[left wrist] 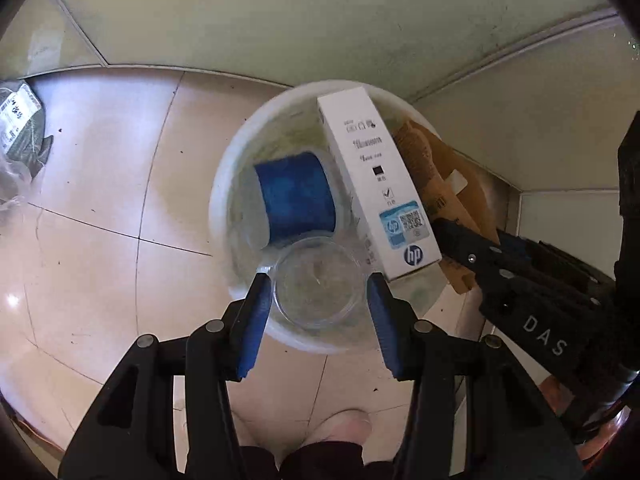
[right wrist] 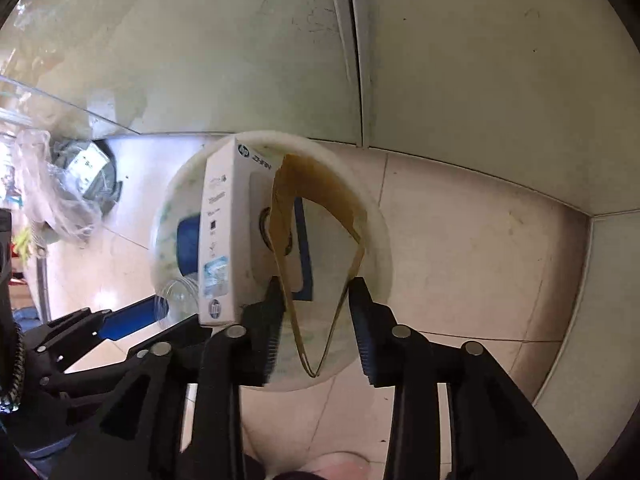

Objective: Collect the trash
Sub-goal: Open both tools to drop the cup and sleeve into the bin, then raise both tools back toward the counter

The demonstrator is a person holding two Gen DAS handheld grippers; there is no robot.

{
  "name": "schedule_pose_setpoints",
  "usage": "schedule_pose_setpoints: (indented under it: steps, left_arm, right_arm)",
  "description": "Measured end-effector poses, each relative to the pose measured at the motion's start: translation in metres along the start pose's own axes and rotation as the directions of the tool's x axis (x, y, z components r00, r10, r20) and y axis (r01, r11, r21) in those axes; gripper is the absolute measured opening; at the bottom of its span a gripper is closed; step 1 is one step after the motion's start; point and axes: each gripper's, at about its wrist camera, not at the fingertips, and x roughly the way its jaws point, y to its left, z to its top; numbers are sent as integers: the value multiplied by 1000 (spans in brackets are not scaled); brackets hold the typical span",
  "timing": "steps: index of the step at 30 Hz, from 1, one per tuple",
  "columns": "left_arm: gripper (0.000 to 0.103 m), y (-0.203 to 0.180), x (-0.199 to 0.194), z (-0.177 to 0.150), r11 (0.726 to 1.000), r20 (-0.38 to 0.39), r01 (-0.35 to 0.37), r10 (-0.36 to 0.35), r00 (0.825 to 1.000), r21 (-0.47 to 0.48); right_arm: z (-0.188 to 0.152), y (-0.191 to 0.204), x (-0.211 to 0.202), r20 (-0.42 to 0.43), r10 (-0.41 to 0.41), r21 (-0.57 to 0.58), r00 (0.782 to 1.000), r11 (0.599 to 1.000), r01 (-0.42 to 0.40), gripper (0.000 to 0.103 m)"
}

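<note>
We look down on a beige tiled floor (left wrist: pixel 100 184) in a wall corner. Our left tongs (left wrist: pixel 320 292) grip a clear cup (left wrist: pixel 320 284) over the white bin (left wrist: pixel 224 184). Our right tongs (right wrist: pixel 316 292) stand parted around folded cardboard (right wrist: pixel 320 216), pads apparently not pressing.

The floor (left wrist: pixel 100 184) is laid with large glossy tiles of pale beige, joined by thin dark grout lines and dotted with small dark specks. Bright light glares off the tiles at the left. Behind it rises a pale greenish-cream wall (left wrist: pixel 280 12), scuffed and marked, meeting the floor along a curved line. In the right wrist view a dark vertical seam (right wrist: pixel 356 40) divides the wall into panels. A clear glass sheet (right wrist: pixel 68 108) slants across the left.
</note>
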Motion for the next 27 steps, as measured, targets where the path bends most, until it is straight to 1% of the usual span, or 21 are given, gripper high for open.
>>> schedule_pose_setpoints:
  steps: [3,6,9,12,14,16,20,24,27]
  left_arm:
    - [48,3,2,-3,1000,-6,-25,25,1000,15]
    - [48,2,-10,-7,998,7,-57,57,998,22]
    - [48,0,-30,-11,997,17,-77,76,997,21]
    - [48,-8,-66,-17,995,38,-98,97,995,27]
    - [48,-16,-99,-19,994,58,-109,107,993,30]
    - [48,-26,-135,-22,994,78,-104,102,992,33]
    - [48,-50,-221,-22,994,143,-97,88,986,59]
    - [48,-75,-315,-25,986,223,-127,101,970,104]
    - [48,-89,-387,-30,986,272,-115,80,959,117]
  right_arm:
    - [-1,-7,-2,-20,27,17,999,999,-27,36]
    - [-4,-13,-12,-23,39,27,999,999,-38,37]
    - [-8,-15,-32,-10,27,35,1000,999,-26,37]
    - [-12,-15,-68,9,35,51,999,998,-35,37]
    - [-15,-12,-101,30,36,61,999,997,-37,37]
    - [-18,-7,-139,62,35,73,997,997,-39,37]
    - [-25,8,-228,124,61,108,990,991,-74,37]
    - [-29,33,-318,194,60,124,979,989,-85,37]
    - [-34,55,-385,256,73,130,964,985,-110,37]
